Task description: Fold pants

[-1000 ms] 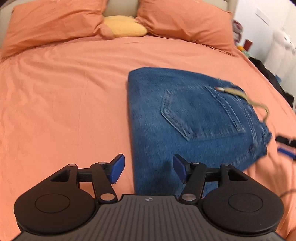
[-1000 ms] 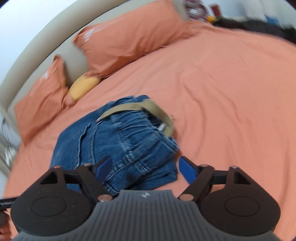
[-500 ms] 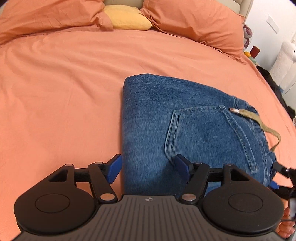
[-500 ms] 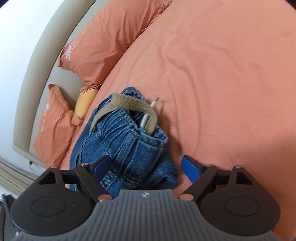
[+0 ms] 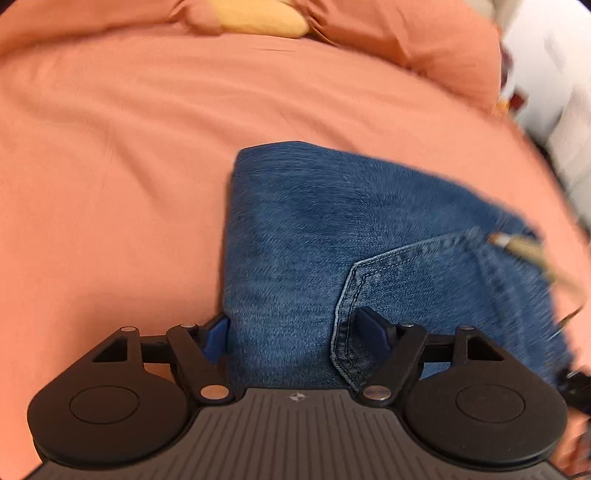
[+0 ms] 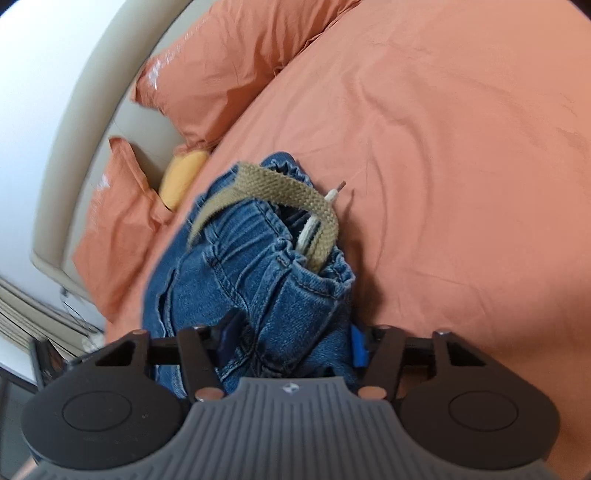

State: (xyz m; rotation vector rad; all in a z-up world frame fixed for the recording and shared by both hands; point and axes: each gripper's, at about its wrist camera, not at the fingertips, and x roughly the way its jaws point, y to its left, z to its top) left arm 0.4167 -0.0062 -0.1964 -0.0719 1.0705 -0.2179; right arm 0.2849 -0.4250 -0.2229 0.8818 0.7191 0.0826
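Note:
Blue denim pants [image 5: 351, 229] lie folded into a thick bundle on the orange bed sheet [image 5: 110, 166], back pocket up. A tan drawstring [image 6: 295, 195] loops out of the waistband. My left gripper [image 5: 295, 336] is open, its blue pads straddling the near folded edge of the pants. My right gripper [image 6: 291, 341] is open, its pads on either side of the waistband end of the pants [image 6: 258, 273], close to the denim. Whether the pads touch the cloth is unclear.
Two orange pillows [image 6: 229, 70] and a yellow cushion [image 5: 258, 18] lie at the head of the bed against a beige headboard [image 6: 92, 103]. The bed's right edge with dark and white items [image 5: 569, 122] shows in the left wrist view.
Both grippers have moved in toward the pants. The left one now straddles the folded edge and the right one the waistband end. Both stay open, the right slightly narrower.

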